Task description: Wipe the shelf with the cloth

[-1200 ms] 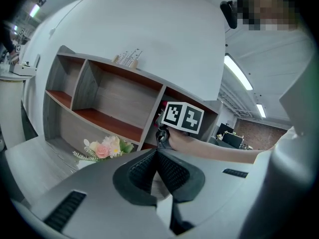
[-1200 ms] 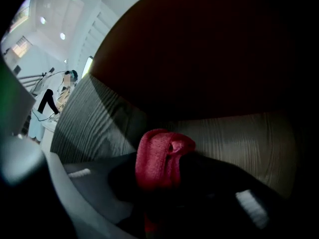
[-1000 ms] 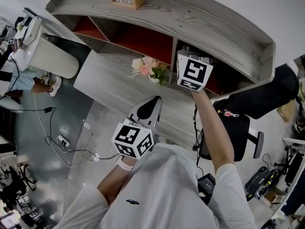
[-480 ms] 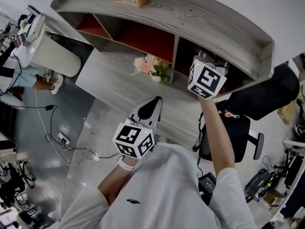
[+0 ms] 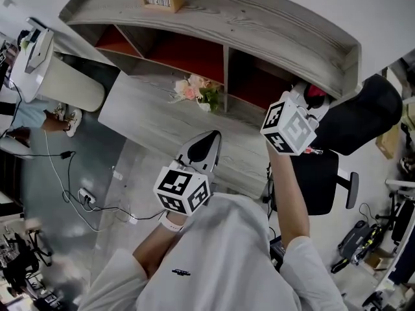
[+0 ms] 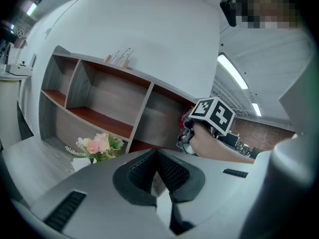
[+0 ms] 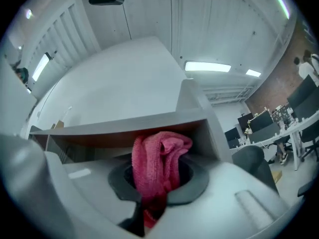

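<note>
The right gripper's [image 7: 156,185] jaws are clamped on the red cloth [image 7: 159,163], which bunches up in a fat fold above them and trails down between them. From where that gripper looks, the cloth sits at the mouth of the shelf's [image 5: 259,24] last compartment, with the end wall rising at 2 o'clock; whether the fabric is pressing on the board I can't tell.

Seen from the head, the cloth shows as a red spot at 2 o'clock, right by the shelf's far right end. A second ago the marker cube hung in front of that compartment close to its divider. Since then it has slid steadily toward 3 o'clock and now sits at the end panel, near the black chair [image 5: 363,118]. I'd judge that one sweep along this compartment has run out, so the next stroke has to come back or shift to another board.

The left gripper [image 6: 158,171] has its jaws closed on nothing and has not budged, parked at 6 o'clock over the desk [image 5: 149,118]. The flowers [image 5: 198,92] stand near 11 o'clock, untouched.
</note>
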A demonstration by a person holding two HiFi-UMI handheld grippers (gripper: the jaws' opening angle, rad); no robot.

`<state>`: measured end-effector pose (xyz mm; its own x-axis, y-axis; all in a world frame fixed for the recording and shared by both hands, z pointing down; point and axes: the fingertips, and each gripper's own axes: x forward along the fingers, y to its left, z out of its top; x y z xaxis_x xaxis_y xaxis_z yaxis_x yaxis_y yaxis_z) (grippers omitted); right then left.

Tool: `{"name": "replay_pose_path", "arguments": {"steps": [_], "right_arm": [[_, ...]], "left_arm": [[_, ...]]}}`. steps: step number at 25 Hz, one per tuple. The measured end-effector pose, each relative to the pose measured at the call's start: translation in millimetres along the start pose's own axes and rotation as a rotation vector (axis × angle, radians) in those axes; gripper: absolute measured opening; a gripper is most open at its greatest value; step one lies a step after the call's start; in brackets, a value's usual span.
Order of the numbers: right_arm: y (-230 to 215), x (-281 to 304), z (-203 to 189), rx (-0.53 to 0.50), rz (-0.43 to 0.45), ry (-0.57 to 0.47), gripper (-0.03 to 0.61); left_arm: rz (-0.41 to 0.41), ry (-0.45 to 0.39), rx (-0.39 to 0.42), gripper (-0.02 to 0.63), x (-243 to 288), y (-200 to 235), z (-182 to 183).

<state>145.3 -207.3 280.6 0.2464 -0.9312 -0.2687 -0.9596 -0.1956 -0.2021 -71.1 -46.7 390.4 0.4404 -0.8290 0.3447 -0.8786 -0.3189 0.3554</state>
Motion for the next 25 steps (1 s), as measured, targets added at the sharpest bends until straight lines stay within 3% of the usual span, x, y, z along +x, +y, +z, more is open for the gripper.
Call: {"name": "replay_pose_path", "arguments": {"steps": [6, 17, 22, 25], "right_arm": [[8, -9, 1, -0.019, 0.035, 0.003, 0.059], [123, -17, -16, -0.049, 0.401, 0.041, 0.058], [167, -22, -24, -0.048, 0.501, 0.047, 0.058], [182, -19, -27, -0.064, 0.517, 0.036, 0.048]], "left_arm": [[-0.021, 0.013, -0.003, 0.000, 4, -4, -5], [0.008, -0.008, -0.014, 0.000, -6, 13, 0], [0.033, -0.015, -0.018, 0.000, -13, 27, 3], [0.040, -0.017, -0.022, 0.000, -16, 33, 4]]}}
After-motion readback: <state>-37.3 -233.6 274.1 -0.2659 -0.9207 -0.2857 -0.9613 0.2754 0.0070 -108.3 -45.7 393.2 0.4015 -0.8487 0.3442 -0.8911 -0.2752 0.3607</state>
